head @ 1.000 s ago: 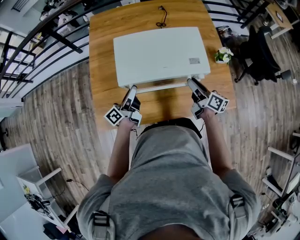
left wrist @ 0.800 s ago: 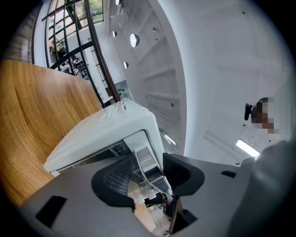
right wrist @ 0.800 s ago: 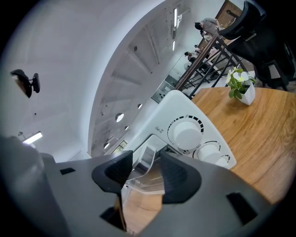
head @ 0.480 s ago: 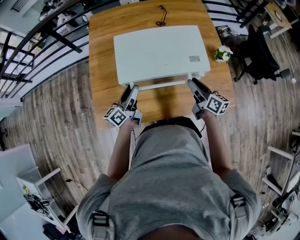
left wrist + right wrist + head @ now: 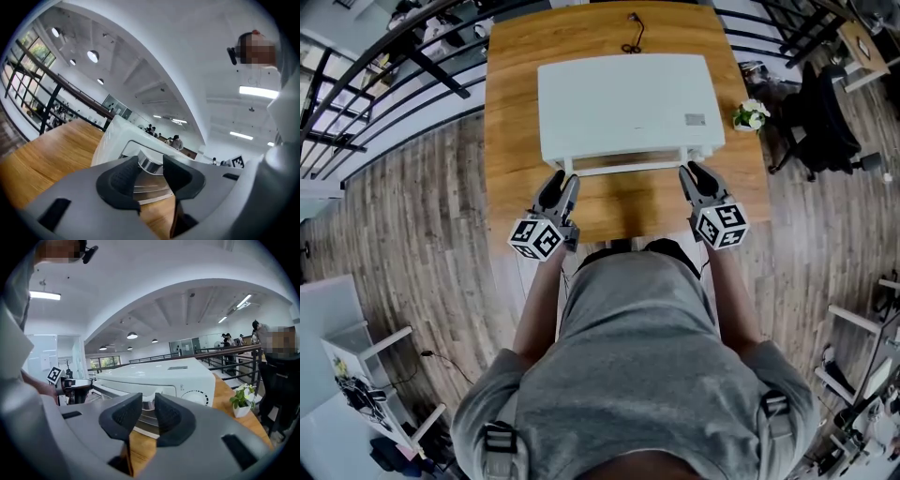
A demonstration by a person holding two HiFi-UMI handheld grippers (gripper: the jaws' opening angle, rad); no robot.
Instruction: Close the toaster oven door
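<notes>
A white toaster oven (image 5: 623,103) sits on the wooden table (image 5: 511,112), its door handle (image 5: 623,167) a pale bar along the front. My left gripper (image 5: 565,180) is at the bar's left end and my right gripper (image 5: 688,172) at its right end. In the left gripper view the left gripper (image 5: 151,171) has just been closing a little; its jaws still stand apart, with the handle's metal end post (image 5: 150,165) at the gap. The right gripper (image 5: 148,414) has just been closing, and its pads now sit tight against the right end post (image 5: 148,404).
A small potted plant (image 5: 750,115) stands at the table's right edge. A dark cable (image 5: 630,37) lies behind the oven. A black office chair (image 5: 825,122) is to the right, and a black railing (image 5: 384,84) runs at the upper left. My body is against the table's front edge.
Both grippers have rolled about their own axes while staying at the handle's ends. The right gripper's jaws have narrowed onto the end post.
</notes>
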